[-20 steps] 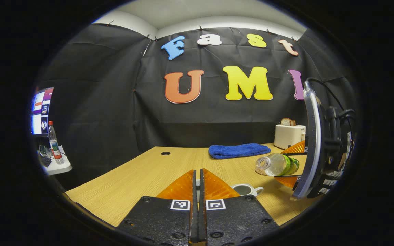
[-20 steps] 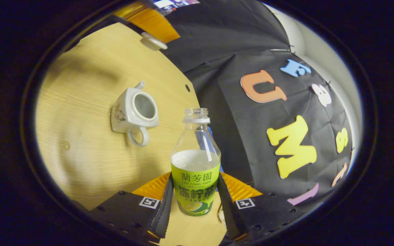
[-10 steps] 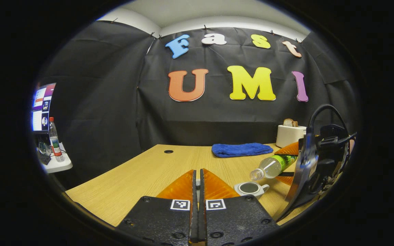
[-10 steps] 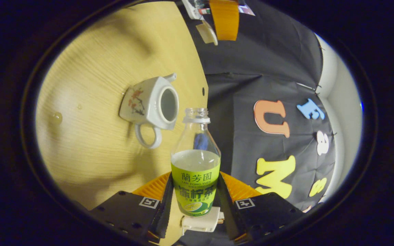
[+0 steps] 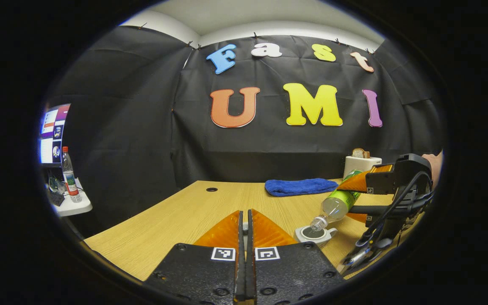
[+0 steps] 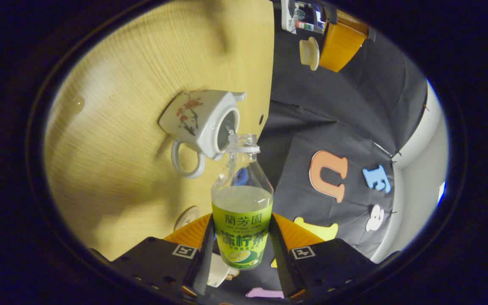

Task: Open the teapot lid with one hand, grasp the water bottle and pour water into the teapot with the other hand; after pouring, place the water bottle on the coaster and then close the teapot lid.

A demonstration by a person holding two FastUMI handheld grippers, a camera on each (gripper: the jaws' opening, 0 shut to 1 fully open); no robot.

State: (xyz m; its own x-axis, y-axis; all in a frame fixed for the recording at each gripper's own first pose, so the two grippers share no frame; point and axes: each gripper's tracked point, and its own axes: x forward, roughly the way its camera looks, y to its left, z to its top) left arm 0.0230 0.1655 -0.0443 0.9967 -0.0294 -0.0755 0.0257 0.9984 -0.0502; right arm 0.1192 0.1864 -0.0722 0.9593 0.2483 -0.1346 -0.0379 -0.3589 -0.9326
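The white teapot stands lidless on the wooden table. My right gripper is shut on the green-labelled water bottle. The bottle is tipped down, its mouth just over the pot's opening, and a thin stream of water runs in. My left gripper is shut on the teapot lid, held in the air away from the pot. A round coaster lies on the table near the right gripper's fingers.
A blue towel lies at the table's back, with a white toaster holding bread to its right. A cable hole sits near the back edge. Off the table's left, a small stand carries another bottle. Water drops dot the tabletop.
The right gripper has tipped the bottle further and lowered its mouth onto the teapot's opening; water now runs out. The left gripper has kept still with the lid.
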